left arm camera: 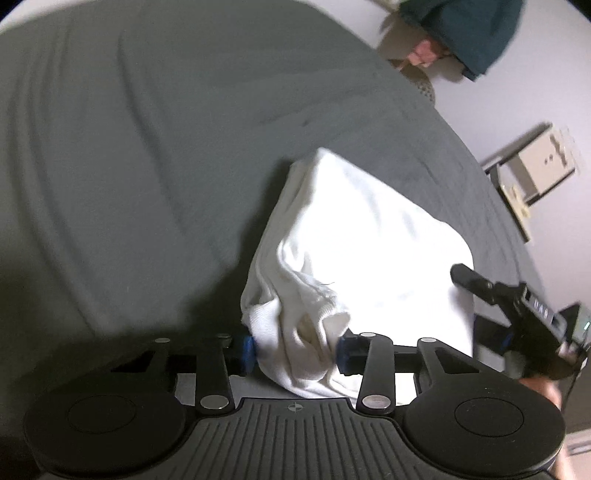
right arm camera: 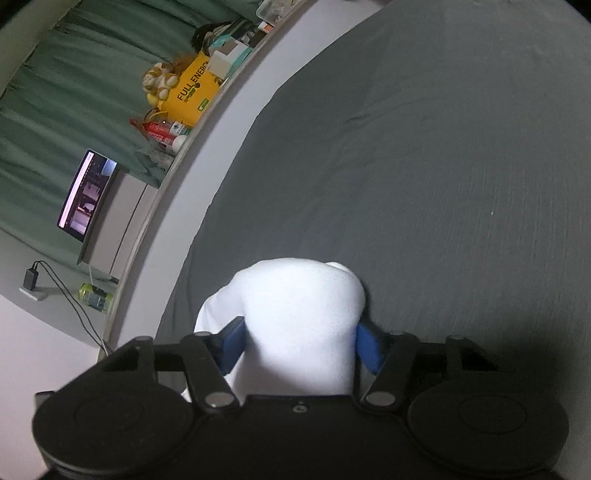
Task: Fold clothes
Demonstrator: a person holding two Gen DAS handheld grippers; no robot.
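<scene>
Spreading across both views: a grey bed sheet fills most of each picture, wrinkled in long shallow folds on the left of the left wrist view and smoother in the right wrist view.
Open room: wide bare sheet lies beyond and to the left of the white garment in the left wrist view; in the right wrist view bare sheet runs ahead and to the right of it.
Bed edge: in the right wrist view the sheet ends along a curved line at a pale border on the left, close beside the garment; in the left wrist view the sheet ends at the right against a pale floor.
Beyond the edge: a lit screen, a yellow box, a green can and a green curtain stand left of the bed in the right wrist view; a dark teal cloth and a small beige box lie off the bed in the left wrist view.
White garment: rests on the sheet near its edge, bunched at the near end, with a ribbed hem folded over.
Left gripper: blue pads touch the bunched near end on both sides, pinching it.
Right gripper: blue pads press a rounded hump of the same cloth from either side; seen from the left wrist view, it reaches in at the garment's right edge.
</scene>
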